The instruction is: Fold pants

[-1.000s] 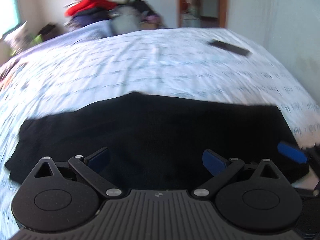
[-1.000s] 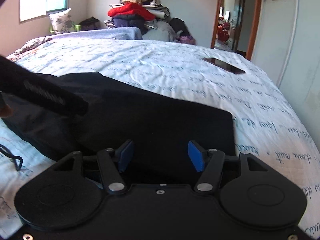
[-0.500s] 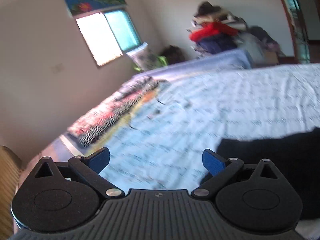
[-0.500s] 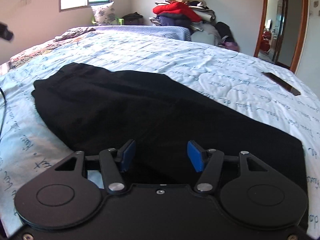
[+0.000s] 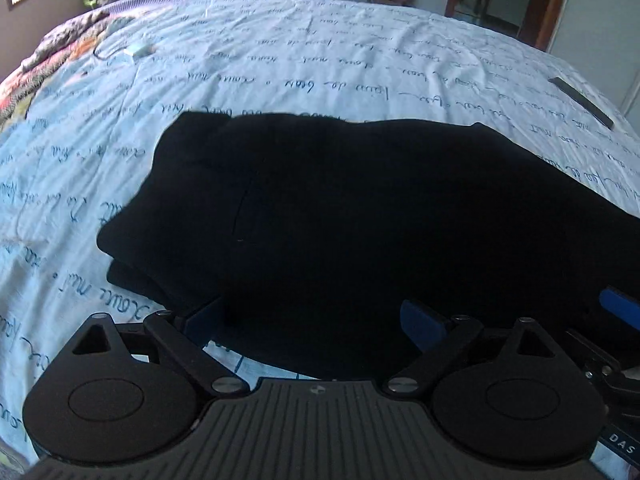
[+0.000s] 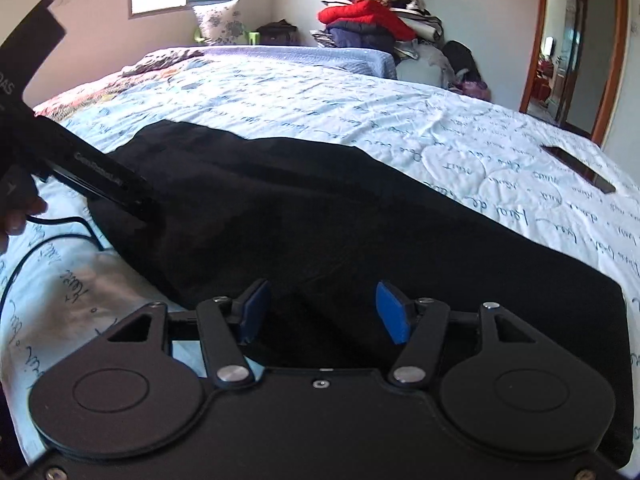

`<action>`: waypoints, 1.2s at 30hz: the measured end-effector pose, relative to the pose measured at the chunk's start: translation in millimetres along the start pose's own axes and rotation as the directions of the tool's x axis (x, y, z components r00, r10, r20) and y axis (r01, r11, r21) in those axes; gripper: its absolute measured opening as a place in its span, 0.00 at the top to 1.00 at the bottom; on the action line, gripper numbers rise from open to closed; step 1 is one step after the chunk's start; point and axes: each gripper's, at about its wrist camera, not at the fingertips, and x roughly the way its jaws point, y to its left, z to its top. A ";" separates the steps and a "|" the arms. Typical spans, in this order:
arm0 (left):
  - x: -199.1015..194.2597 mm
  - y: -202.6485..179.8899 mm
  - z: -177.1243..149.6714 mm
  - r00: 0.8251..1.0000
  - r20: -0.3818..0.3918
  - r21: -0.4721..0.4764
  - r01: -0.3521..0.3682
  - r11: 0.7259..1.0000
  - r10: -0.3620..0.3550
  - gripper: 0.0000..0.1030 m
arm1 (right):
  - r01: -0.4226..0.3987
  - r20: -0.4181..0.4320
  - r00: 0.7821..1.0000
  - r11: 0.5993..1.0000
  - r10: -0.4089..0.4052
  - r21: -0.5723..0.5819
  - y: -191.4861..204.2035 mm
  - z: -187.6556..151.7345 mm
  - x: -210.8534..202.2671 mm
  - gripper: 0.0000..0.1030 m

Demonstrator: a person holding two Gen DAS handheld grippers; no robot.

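- The wide bed with a pale blue quilted cover printed in dark handwriting (image 5: 320, 52) (image 6: 400, 120) fills both views and stretches away ahead of both pairs of jaws.
- The black fabric pants (image 5: 360, 220) (image 6: 340, 232) lie flat across the near part of the bed, directly ahead of and under both pairs of jaws; in the left wrist view a lower layer shows under the near left corner of the cloth.
- A heap of clothes topped by a red padded jacket (image 6: 368, 16) sits far beyond the right jaws, against the back wall past the bed's far edge.
- The right black two-finger gripper with blue pads (image 6: 324, 312) hovers over the near edge of the pants — its jaws released, spread apart, with nothing between them.
- The left black two-finger gripper with blue pads (image 5: 316, 320) is also over the near edge of the pants, jaws spread wide and holding nothing; in the right wrist view its dark body (image 6: 100, 176) reaches in from the left, its tip on or just above the cloth.
- A dark flat phone-like slab (image 5: 580, 102) (image 6: 578, 168) rests on the cover far ahead and to the right of both jaws, well apart from the pants.
- A small white block with a thin cord (image 5: 138, 50) lies far ahead and left of the left jaws.
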 end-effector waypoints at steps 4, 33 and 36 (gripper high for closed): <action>-31.1 36.6 3.1 0.997 0.066 -0.043 -0.038 0.998 0.040 0.07 | 0.040 0.038 0.999 0.998 -0.038 -0.053 16.5 8.9 -3.9 0.41; -56.7 182.1 -11.0 0.894 0.164 -0.309 -0.355 0.883 0.417 0.07 | -0.305 0.075 0.931 0.876 0.356 -0.373 147.1 54.2 -9.7 0.35; -31.5 188.1 -13.8 0.934 0.133 -0.356 -0.267 0.896 0.331 0.07 | -0.136 0.121 0.967 0.856 0.224 -0.498 148.2 58.8 9.9 0.35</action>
